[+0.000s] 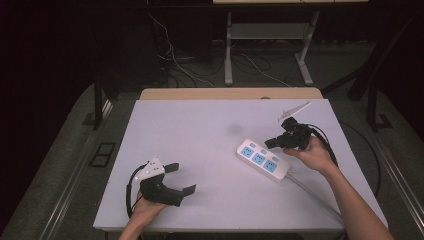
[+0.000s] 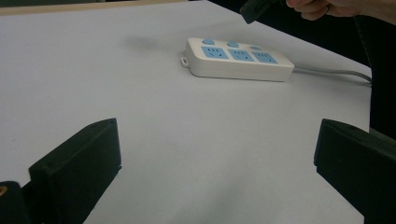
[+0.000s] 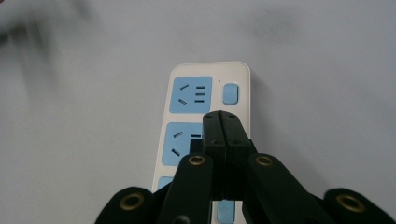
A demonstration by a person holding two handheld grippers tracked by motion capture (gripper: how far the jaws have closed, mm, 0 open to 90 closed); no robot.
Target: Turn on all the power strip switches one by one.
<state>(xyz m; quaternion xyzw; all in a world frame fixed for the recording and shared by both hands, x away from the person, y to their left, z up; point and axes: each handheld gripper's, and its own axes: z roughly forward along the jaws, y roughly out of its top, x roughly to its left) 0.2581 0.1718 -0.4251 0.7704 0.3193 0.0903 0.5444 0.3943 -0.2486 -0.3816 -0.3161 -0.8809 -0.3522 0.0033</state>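
A white power strip (image 1: 262, 160) with blue sockets and blue switches lies right of centre on the table; it is also in the left gripper view (image 2: 238, 60) and under the jaws in the right gripper view (image 3: 205, 107). Its grey cable (image 1: 312, 192) runs toward the front right edge. My right gripper (image 1: 271, 143) hovers just above the strip's far side, jaws pressed together with nothing between them (image 3: 221, 116). My left gripper (image 1: 181, 178) rests near the front left of the table, jaws wide apart and empty (image 2: 215, 154), pointing toward the strip.
The white table (image 1: 200, 130) has a wooden strip along its far edge (image 1: 230, 93). Beyond it stand a metal stand's legs (image 1: 270, 45) and loose cables on the floor (image 1: 175, 60). A faint dark smudge (image 1: 234, 129) marks the tabletop.
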